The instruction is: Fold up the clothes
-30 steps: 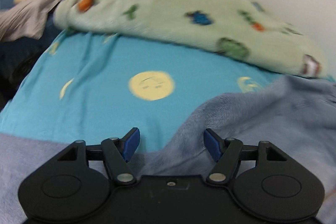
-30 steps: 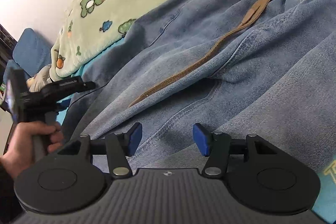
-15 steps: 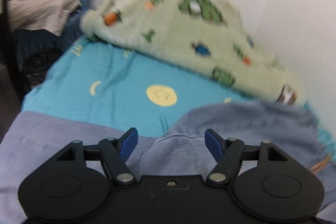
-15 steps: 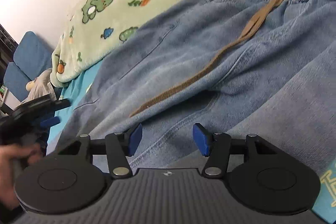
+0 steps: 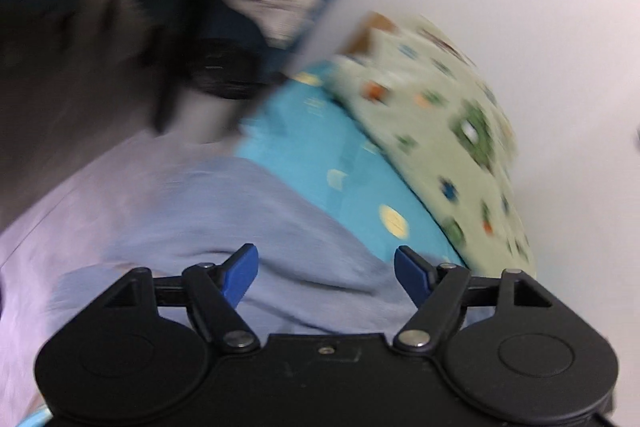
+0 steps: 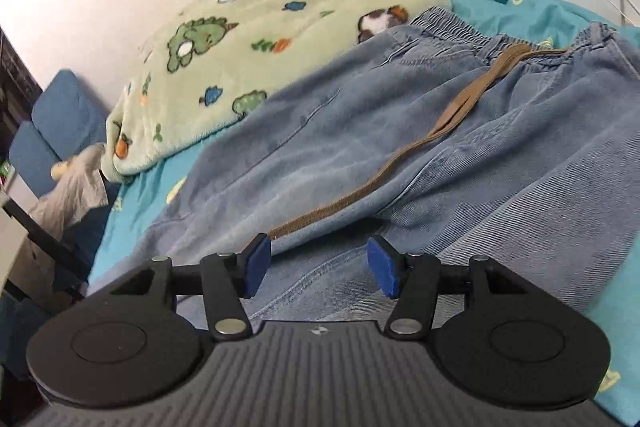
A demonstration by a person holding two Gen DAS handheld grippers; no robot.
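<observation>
Centrally, the jeans [image 6: 400, 131] lay spread on the sheet [image 6: 520, 7], waistband [image 6: 460, 27] at the far end and touching the blanket [image 6: 224, 67], with a brown drawstring [image 6: 400, 167] trailing down the front. The right gripper [image 6: 318, 265] hovered low over the near denim, jaws wide and holding nothing. The left gripper [image 5: 324, 273], likewise wide and empty, was over pale blue cloth, seemingly a leg end of the jeans [image 5: 280, 227]; that view was motion-blurred and tilted, so contact could not be judged. A judgement: the step in hand was taking hold of the near part of the garment for a fold toward the waistband. Done well, each gripper would pinch a hem corner through both layers, at matching points on either side, then lift evenly so the fold line stayed straight. The loose drawstring might bunch under the fold.
</observation>
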